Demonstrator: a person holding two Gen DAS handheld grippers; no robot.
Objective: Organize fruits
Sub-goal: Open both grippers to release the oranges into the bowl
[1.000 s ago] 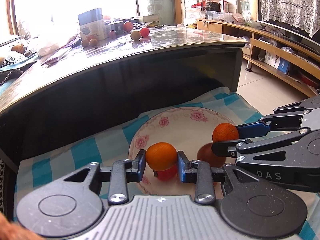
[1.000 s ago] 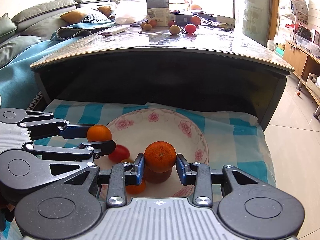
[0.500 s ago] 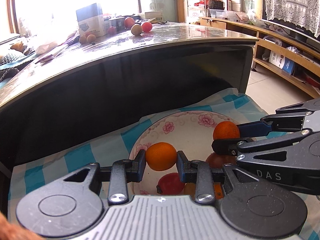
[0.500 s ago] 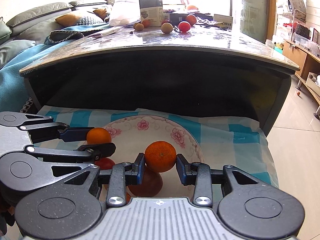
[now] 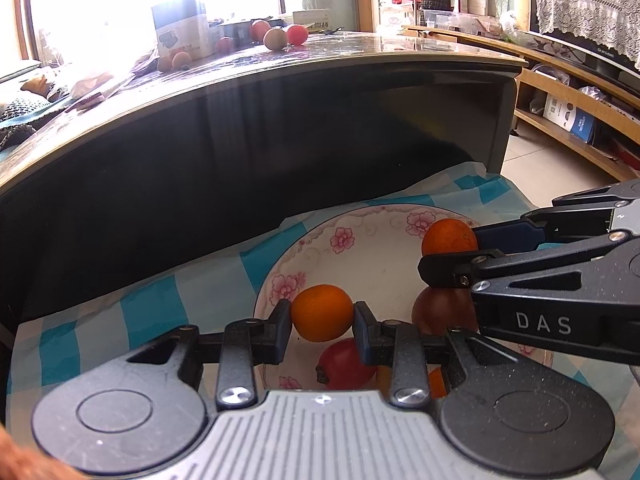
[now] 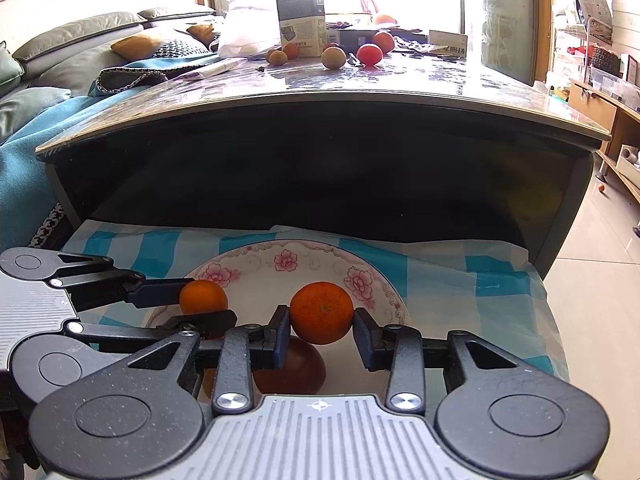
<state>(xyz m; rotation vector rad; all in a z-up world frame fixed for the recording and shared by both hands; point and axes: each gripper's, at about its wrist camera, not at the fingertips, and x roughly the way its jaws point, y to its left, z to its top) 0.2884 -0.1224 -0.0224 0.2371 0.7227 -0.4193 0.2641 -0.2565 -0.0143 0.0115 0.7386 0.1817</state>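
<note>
My left gripper is shut on an orange above the near rim of a white floral bowl. In the same view my right gripper comes in from the right, shut on a second orange over the bowl. The right wrist view has that gripper clamped on its orange, with the left gripper and its orange at the left. A red fruit, a brown-red fruit and another orange piece lie in the bowl.
The bowl rests on a blue-and-white checked cloth in front of a dark table. Several more fruits and a box sit on the tabletop. A sofa is at the left, tiled floor and shelving at the right.
Both grippers have risen and pulled back from the bowl, each still holding its orange. The fruits in the bowl now show lower, nearer the gripper bodies.
</note>
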